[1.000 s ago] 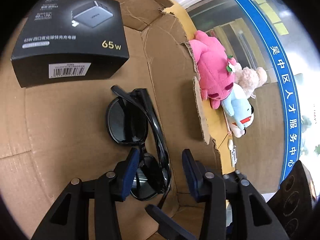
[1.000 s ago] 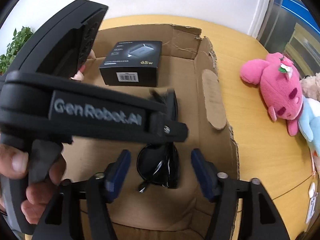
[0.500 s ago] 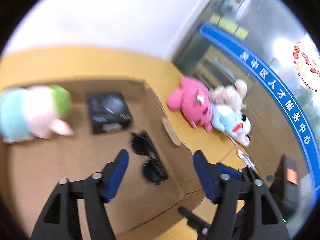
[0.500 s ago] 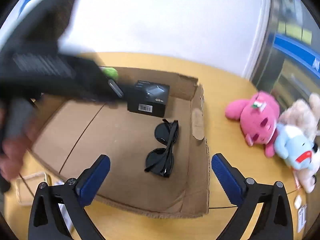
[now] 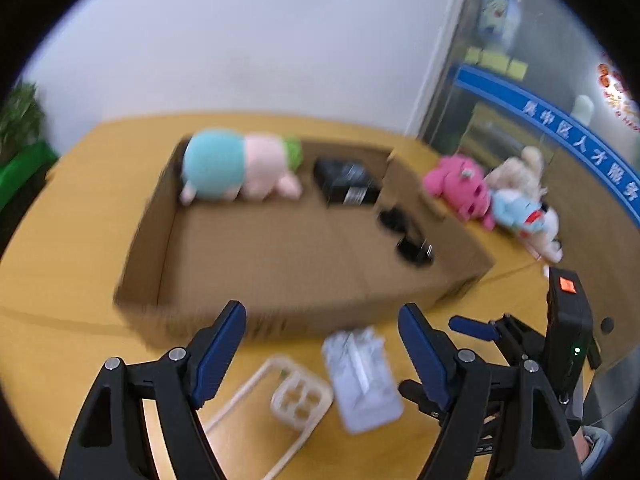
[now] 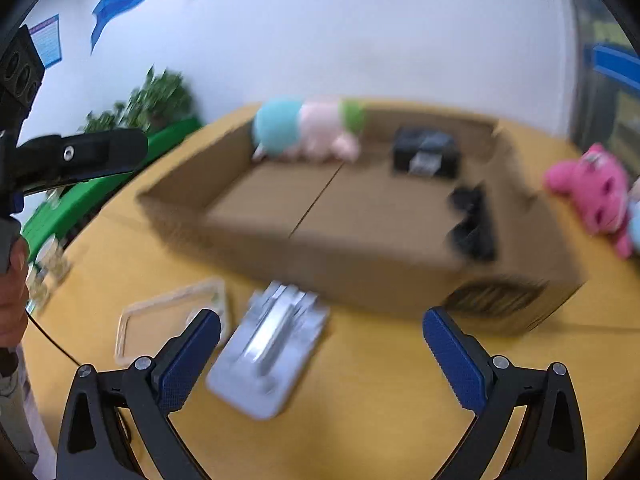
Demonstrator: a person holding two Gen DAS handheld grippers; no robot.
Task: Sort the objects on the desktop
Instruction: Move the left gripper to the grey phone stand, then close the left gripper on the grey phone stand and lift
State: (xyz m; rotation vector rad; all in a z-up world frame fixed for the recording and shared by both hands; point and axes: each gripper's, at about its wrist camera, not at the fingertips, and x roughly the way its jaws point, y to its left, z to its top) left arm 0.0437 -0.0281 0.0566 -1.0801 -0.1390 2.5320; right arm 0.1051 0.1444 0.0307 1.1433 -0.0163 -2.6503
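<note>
Box: on the desk, already holding a plush, a black carton and sunglasses.
Packet: loose on the desk, just near of the box wall; probably the next pick.
Long axis: runs near-left to far-right in the right view.
Right gripper: jaws spread, empty; packet sits toward its left jaw.
Left gripper: jaws spread, empty; packet lies between them, near the right one.
Nearer gripper: cannot tell.
Clear case: touching or just left of the packet.

- Box: open cardboard, on the counter.
- Plush: teal, pink, green, lying in its far left corner.
- Black carton: far right inside.
- Sunglasses: folded, along its right wall.
- Tissue pack and clear case: side by side on the counter, near the box.
- Pink plush: right of the box.
</note>
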